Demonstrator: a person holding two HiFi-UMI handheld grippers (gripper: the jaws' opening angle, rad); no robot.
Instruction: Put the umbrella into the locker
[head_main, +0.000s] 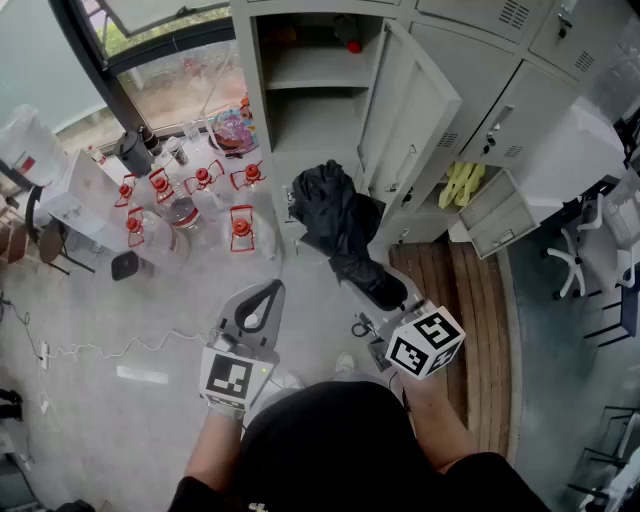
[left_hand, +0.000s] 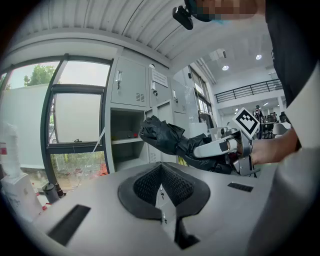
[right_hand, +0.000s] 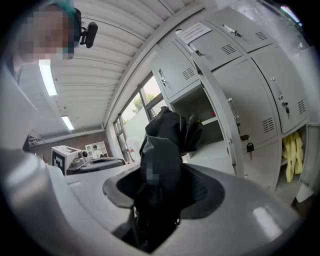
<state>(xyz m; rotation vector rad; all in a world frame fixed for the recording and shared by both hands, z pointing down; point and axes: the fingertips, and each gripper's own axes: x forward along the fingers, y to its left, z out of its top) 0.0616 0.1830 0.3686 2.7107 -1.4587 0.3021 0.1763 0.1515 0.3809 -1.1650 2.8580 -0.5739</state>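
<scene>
The right gripper has its jaws clamped on one end of the black folded fabric umbrella. In the right gripper view the dark bundle fills the gap between the pads, and its crumpled bulk juts well forward of the jaws. The left gripper sits just beside it. Its jaws are together at the tips with nothing between them.

Ahead of the right jaws and a little above them is the open grey metal locker compartment, and none of the umbrella has crossed its front edge yet. The locker's grey door hangs open just to the right of the path from jaws to shelf.

I judge the main risk to be the grip itself. The jaws hold only the near end, so the heavy, floppy front part overhangs and could sag or swing down as it is pushed forward. It might then meet the shelf lip instead of clearing it. Loose folds (they look unfastened, though no strap can be made out) could snag on the door edge or frame and pull the bundle sideways out of the pads. Releasing too early, with most of the weight outside the compartment, would probably let it slide back out onto the floor.
</scene>
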